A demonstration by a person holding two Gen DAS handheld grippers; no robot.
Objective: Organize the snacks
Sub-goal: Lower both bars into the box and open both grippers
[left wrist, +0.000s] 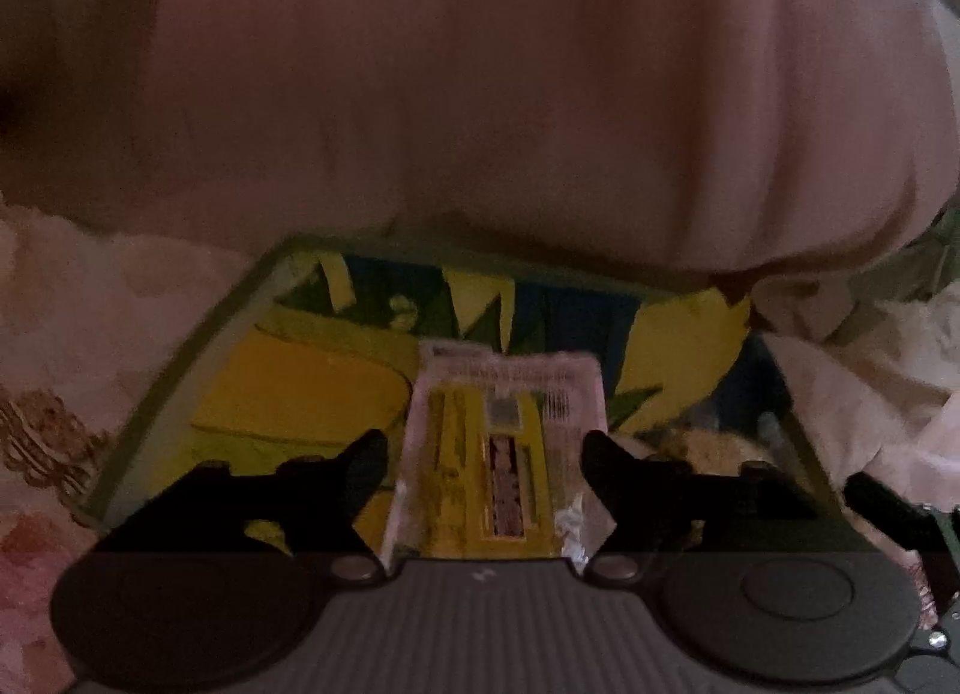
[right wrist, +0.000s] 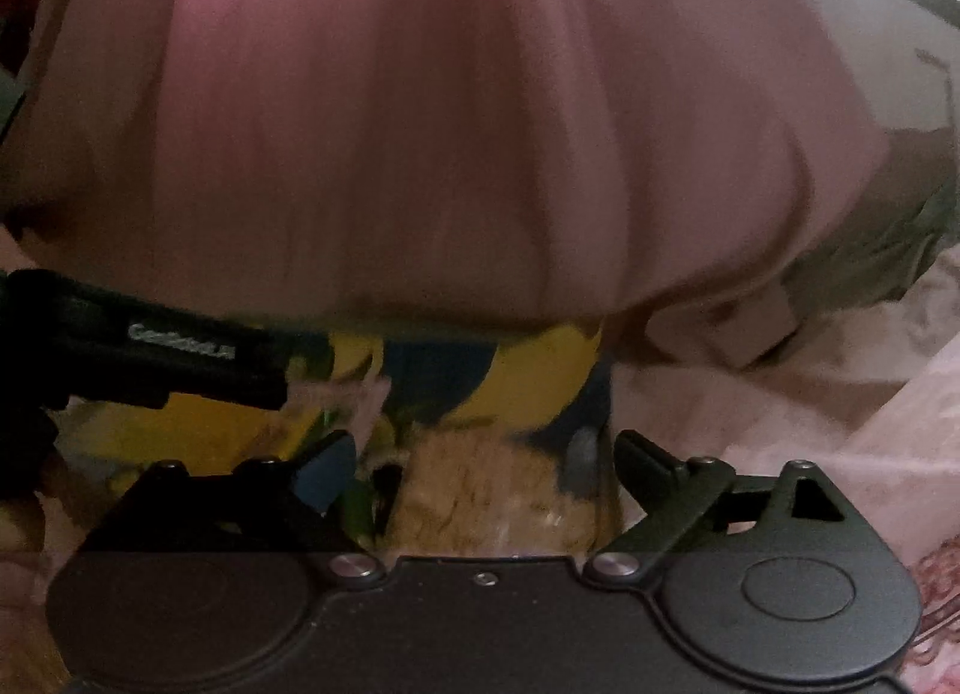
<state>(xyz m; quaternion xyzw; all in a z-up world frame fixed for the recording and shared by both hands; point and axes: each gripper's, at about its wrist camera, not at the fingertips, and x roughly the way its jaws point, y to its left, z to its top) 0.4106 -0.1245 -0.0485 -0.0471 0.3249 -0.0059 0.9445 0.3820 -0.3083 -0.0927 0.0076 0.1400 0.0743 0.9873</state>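
Observation:
A clear snack packet with a yellow label [left wrist: 480, 454] lies in a shallow tray [left wrist: 180, 382] that has a green rim and a yellow and blue print. My left gripper [left wrist: 483, 448] is open around the packet, with a narrow gap at each fingertip. A pale crumbly snack pack [right wrist: 486, 490] rests at the tray's right end and also shows as a tan patch [left wrist: 714, 448] in the left wrist view. My right gripper [right wrist: 486, 454] is open around that snack pack and its pads stand clear of it. The left gripper's black body [right wrist: 150, 352] reaches in from the left.
A large pink fabric [left wrist: 480, 93] hangs low over the far side of the tray and fills the upper half of both views [right wrist: 450, 123]. Pale floral bedding [left wrist: 72, 334] surrounds the tray. A crumpled light cloth [right wrist: 810, 406] lies to its right.

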